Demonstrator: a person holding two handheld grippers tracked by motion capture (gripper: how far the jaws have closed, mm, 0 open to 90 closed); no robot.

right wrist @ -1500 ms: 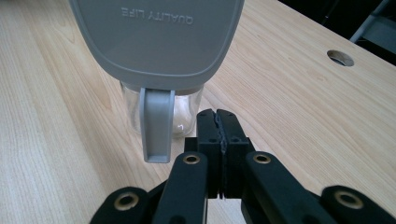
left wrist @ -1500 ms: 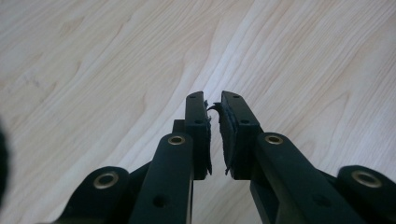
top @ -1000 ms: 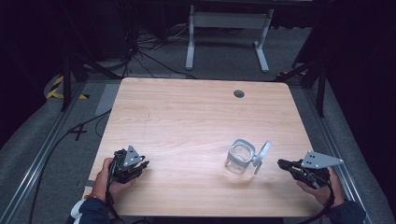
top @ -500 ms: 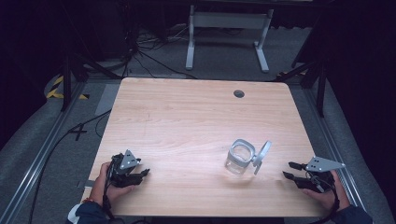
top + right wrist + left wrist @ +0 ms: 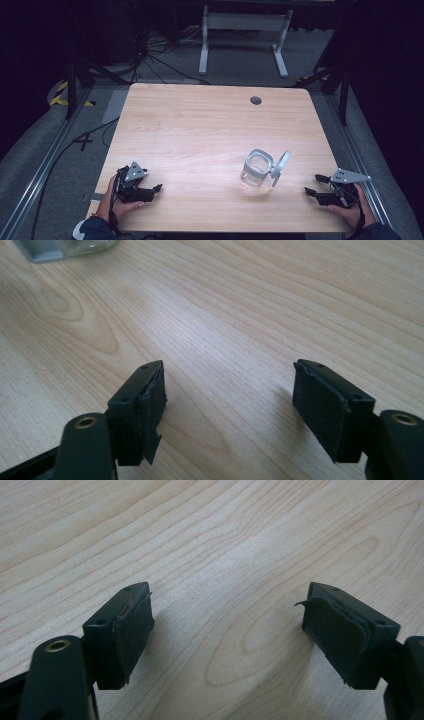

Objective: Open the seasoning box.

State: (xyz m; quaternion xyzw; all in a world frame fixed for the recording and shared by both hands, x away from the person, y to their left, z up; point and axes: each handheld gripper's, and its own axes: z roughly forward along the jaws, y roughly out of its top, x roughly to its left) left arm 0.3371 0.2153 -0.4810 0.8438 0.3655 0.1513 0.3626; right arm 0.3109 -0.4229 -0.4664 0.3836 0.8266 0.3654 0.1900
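**Both claws spread wide on a bare wood table, glass jar standing between them**

The table (image 5: 200,130) is the biggest thing here: a pale wooden top with rounded corners and long wavy grain, smooth and matt, with a small dark round hole (image 5: 256,100) near its far edge at about 12 o'clock. Around it lies grey carpeted floor (image 5: 45,150), and beyond the far edge stands a light metal frame (image 5: 244,30) on two feet, with black cables (image 5: 155,55) trailing to its left.

The glass jar (image 5: 256,169) stands upright on the table at about 4 o'clock from the centre, clear and rounded, with a pale grey collar at its mouth. Its lid (image 5: 281,167) hangs open at the right side, tilted on edge. In the right gripper view the jar's base (image 5: 75,247) shows at the upper left corner, well apart from the jaws.

The left claw (image 5: 152,190) rests at about 7 o'clock, held in a hand (image 5: 112,202); the right claw (image 5: 316,184) sits at about 5 o'clock, near the jar but not touching it. Both are black, blocky, with worn rubbery pads (image 5: 132,630) fraying at the edges. The jaws of each have just been opening and stand wide apart, with bare wood between them.
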